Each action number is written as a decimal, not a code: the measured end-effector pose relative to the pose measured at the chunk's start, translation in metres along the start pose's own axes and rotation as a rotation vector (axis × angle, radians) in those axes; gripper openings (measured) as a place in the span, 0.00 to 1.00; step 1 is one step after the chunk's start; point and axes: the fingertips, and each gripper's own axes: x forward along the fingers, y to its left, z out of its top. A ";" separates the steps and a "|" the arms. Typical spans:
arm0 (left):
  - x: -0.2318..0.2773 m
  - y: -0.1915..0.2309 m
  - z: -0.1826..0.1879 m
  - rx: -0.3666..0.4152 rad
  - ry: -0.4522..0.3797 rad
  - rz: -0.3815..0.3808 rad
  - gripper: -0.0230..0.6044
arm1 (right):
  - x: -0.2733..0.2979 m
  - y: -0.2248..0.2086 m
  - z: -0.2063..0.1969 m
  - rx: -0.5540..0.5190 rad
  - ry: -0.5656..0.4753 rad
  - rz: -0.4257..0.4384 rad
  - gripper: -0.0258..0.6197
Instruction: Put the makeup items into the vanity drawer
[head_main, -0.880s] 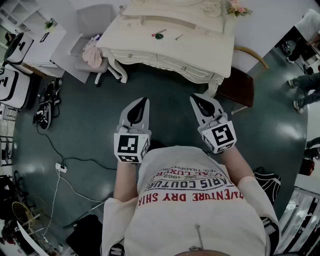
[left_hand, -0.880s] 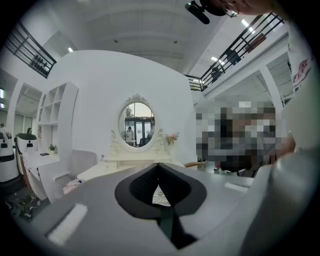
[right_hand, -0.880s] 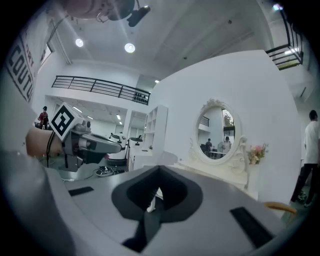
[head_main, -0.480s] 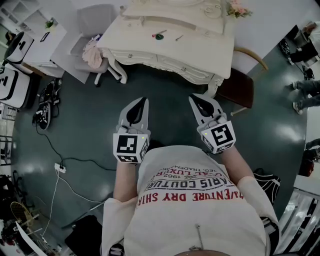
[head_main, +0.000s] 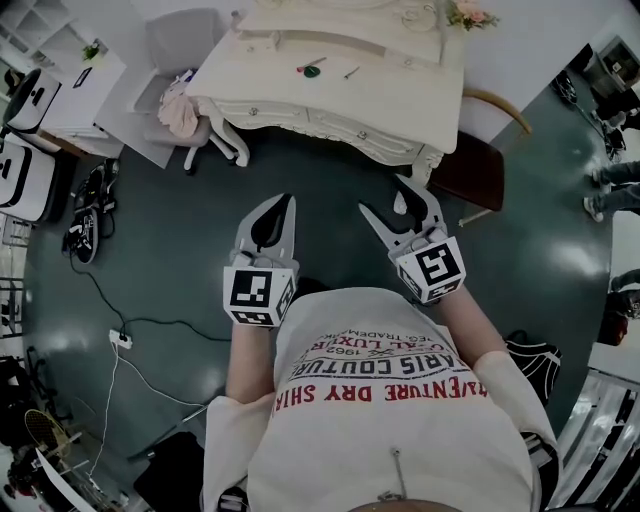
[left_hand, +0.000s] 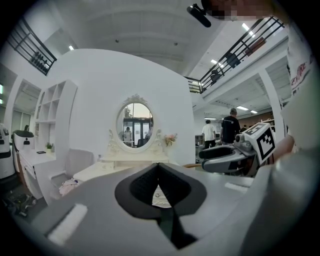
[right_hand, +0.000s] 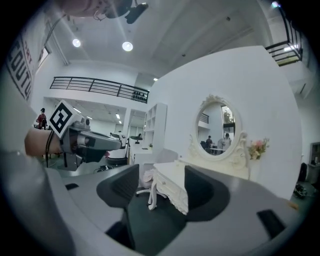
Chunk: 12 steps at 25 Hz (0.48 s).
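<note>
Right gripper (head_main: 392, 205) fingers just sprung apart, empty. Left gripper (head_main: 272, 222) fingers together, nothing between. Both well short of vanity (head_main: 400, 100). Makeup items (head_main: 313, 70) lie mid-worktop, untouched. Drawer front (head_main: 340, 125) shut. Looks like readying for first pick.

Dark green floor (head_main: 170, 250), white wall (left_hand: 95, 85), grey chair (head_main: 190, 42)

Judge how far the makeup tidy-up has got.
Done: nothing; the makeup items lie on the vanity top, its drawer fronts closed. In hand: nothing; the left gripper is shut and empty, the right gripper open and empty, both short of it. Left: approach, open a drawer, move every item.
</note>
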 end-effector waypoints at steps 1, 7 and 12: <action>0.001 -0.001 -0.001 0.000 0.002 -0.002 0.05 | 0.001 -0.001 -0.003 0.006 0.008 0.002 0.43; 0.009 0.004 -0.010 -0.003 0.038 0.007 0.05 | 0.007 -0.006 -0.013 0.012 0.033 0.021 0.43; 0.022 0.022 -0.022 -0.015 0.074 0.024 0.05 | 0.031 -0.014 -0.030 0.053 0.076 0.050 0.43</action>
